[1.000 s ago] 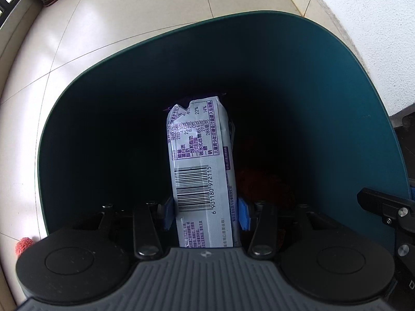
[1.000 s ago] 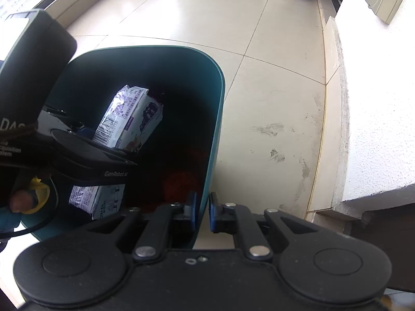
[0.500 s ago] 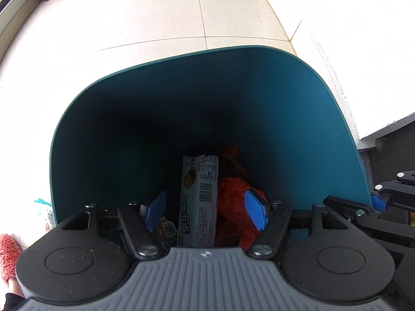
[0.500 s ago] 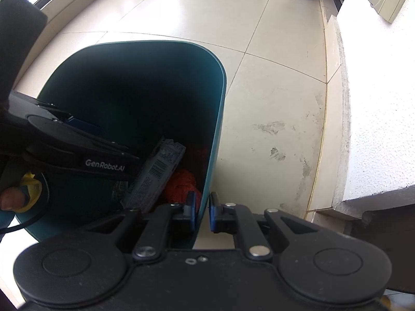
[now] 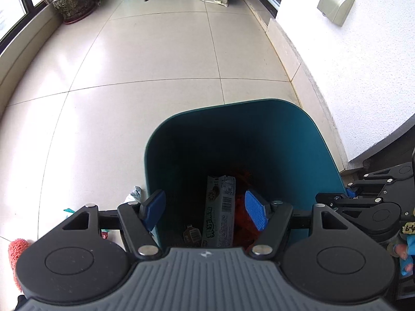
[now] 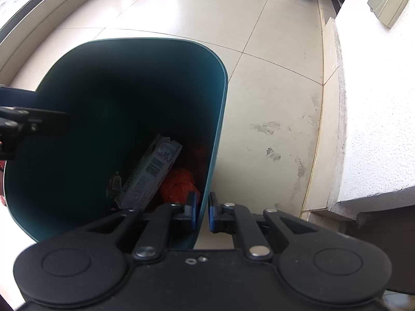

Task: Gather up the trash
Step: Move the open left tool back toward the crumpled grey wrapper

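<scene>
Risk noted: scraps on the floor [image 5: 109, 134] left of the bin, a crumpled wrapper [image 5: 133, 194] and a red fuzzy bit [image 5: 16, 248], lay close to the wall; a careless reach could knock the teal bin [image 5: 259, 134]. My left hand-held gripper [image 5: 205, 211] hung over the bin mouth, jaws well apart, holding nothing. The biscuit packet [image 5: 220, 212] lay inside beside red netting [image 6: 179, 184]. My right hand-held gripper [image 6: 202, 213] was clamped on the bin's rim; a slip would tip it. Open tile ahead; the white wall [image 5: 350, 64] crowded the right.
</scene>
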Motion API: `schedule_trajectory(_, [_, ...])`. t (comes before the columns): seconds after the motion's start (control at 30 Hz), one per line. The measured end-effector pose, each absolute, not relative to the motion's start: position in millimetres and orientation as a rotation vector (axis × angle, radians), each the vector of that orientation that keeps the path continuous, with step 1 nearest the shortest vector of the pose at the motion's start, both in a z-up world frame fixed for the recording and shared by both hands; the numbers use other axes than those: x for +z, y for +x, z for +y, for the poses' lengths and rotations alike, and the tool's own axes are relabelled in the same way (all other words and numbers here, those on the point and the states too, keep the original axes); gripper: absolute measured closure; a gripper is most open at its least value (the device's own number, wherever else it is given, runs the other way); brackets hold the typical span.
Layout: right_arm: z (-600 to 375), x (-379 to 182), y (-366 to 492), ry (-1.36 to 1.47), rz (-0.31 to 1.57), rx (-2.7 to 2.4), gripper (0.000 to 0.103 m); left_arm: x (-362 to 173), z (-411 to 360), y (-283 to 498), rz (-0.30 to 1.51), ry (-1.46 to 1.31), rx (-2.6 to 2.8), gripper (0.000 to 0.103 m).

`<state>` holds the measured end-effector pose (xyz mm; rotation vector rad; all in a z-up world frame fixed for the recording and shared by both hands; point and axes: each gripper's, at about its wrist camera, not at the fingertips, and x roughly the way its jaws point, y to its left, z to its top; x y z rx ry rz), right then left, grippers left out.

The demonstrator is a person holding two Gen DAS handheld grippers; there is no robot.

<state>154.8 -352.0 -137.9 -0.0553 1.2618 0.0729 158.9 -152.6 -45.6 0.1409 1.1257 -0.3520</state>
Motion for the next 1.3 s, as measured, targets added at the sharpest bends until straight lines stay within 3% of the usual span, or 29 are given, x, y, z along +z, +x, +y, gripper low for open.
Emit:
schedule_trajectory(0.2, [-350, -142, 158, -0.06, 1.272, 0.069, 0.096, -22, -110, 156, 1.092, 0.109, -0.3, 0.035])
schedule_trajectory(0.5, [-350, -147, 162, -0.059, 1.295, 0.063, 0.096, -32, -51, 164, 1.077, 0.075, -0.191, 0.024])
schedule_trajectory(1.3, [-348, -173, 165, -0.068, 1.383, 0.074, 0.096, -275, -39, 251, 1.376, 0.088, -0.062, 0.024])
